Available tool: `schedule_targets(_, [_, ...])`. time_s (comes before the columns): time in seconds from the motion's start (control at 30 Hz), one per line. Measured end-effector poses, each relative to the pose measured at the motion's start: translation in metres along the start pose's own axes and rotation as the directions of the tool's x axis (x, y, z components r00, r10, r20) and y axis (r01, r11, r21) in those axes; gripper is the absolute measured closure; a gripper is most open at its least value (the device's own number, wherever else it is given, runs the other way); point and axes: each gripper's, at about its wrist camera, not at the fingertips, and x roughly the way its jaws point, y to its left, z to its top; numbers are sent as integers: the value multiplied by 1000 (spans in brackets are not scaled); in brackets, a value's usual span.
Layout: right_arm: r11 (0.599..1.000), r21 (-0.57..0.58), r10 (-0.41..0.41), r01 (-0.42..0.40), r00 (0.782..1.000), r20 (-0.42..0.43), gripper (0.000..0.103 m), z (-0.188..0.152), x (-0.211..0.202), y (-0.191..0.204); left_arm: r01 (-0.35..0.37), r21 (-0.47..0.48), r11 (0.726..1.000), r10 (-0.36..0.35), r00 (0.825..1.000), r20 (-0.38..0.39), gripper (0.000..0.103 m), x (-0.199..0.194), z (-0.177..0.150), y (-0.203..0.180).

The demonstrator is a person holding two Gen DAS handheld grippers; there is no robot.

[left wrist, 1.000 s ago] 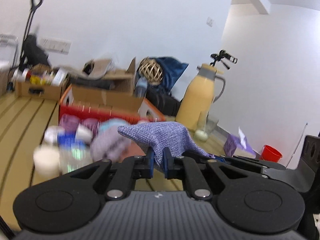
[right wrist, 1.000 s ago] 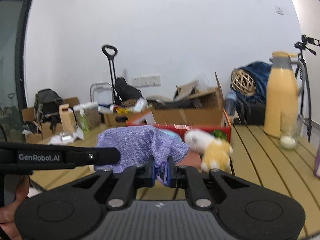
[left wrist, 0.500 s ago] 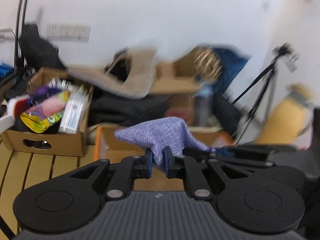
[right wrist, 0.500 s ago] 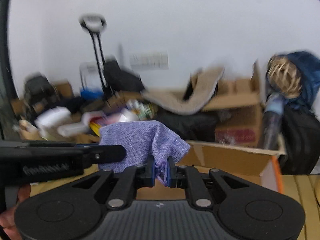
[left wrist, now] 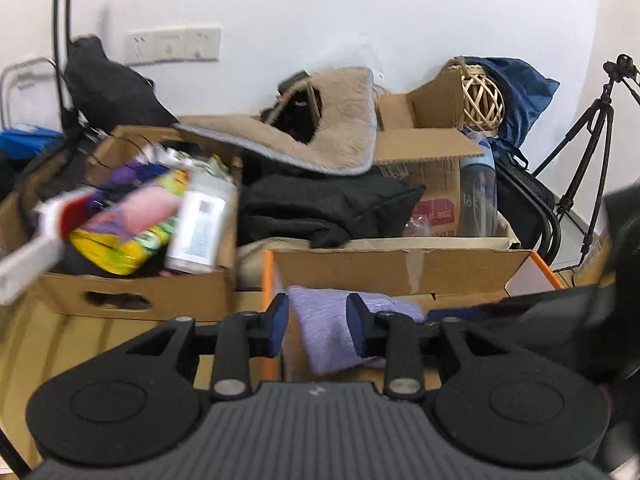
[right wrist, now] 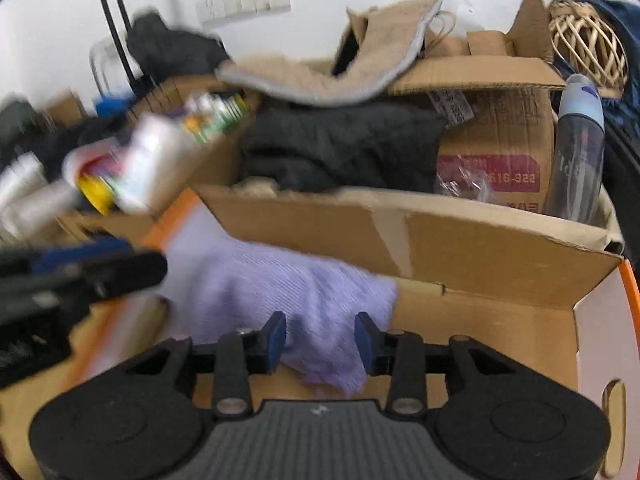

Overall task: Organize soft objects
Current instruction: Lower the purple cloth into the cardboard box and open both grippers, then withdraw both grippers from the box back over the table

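A: Both tongs have let go since half a second ago. Then the left tongs and right tongs were each pinched on the purple cloth; now their blue pads stand spread apart on both sides.

B: And where is the cloth?

A: Down in the open cardboard box, the one with the orange edge. It is a woven, slightly ribbed fabric, crumpled into a soft heap against the box's left wall. In the left wrist view the purple cloth shows between the spread pads, with the cardboard box behind it. Whether it touches the pads, I cannot tell; the edges are blurred.

B: What lies behind?

A: A fuzzy tan mat with a grey trim, draped over a black folded fabric. To the right, a round wicker ball of woven cane and a translucent water bottle. On the left, a second carton stuffed with bright packets, all blurred.
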Motion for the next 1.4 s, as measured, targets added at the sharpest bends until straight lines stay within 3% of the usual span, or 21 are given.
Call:
schedule_targets(0.1, [999, 15, 34, -35, 996, 83, 60, 3, -54, -2, -30, 28, 999, 29, 999, 43, 57, -47, 5, -2])
schedule_targets(0.17, [1000, -25, -11, 14, 991, 131, 59, 2, -98, -2, -62, 49, 997, 57, 995, 83, 51, -86, 8, -5])
schedule_targets(0.27, [994, -71, -66, 82, 977, 204, 46, -6, -170, -4, -106, 66, 992, 97, 987, 124, 32, -143, 7, -12])
schedule_targets(0.43, [980, -81, -148, 180, 943, 298, 41, -34, -290, -17, -145, 93, 985, 123, 970, 210, 21, -235, -7, -25])
schedule_targets(0.5, [979, -55, -167, 197, 927, 336, 32, -51, -329, -26, -149, 85, 985, 123, 959, 254, 17, -271, -20, -29])
schedule_targets(0.63, [976, -45, -171, 213, 878, 447, 31, -115, -395, -29, -204, 38, 978, 175, 911, 372, 11, -331, -85, -35])
schedule_targets(0.77, [977, -55, -139, 205, 815, 562, 28, -206, -445, -17, -233, 46, 972, 184, 862, 473, 2, -388, -171, -45])
schedule_targets(1.03, [981, -89, -66, 171, 731, 679, 16, -370, -491, 31, -191, 6, 982, 152, 800, 580, 0, -483, -315, -67])
schedule_targets(1.23, [980, -96, -55, 172, 704, 708, 11, -480, -499, 72, -185, 63, 981, 116, 807, 579, 0, -525, -397, -97])
schedule_targets(1.33, [982, -111, -33, 154, 713, 700, 11, -521, -500, 89, -163, 84, 983, 90, 828, 554, 0, -534, -423, -104])
schedule_targets(1.4, [982, -128, -14, 139, 731, 682, 9, -544, -498, 100, -166, 91, 982, 92, 840, 534, 0, -536, -437, -107])
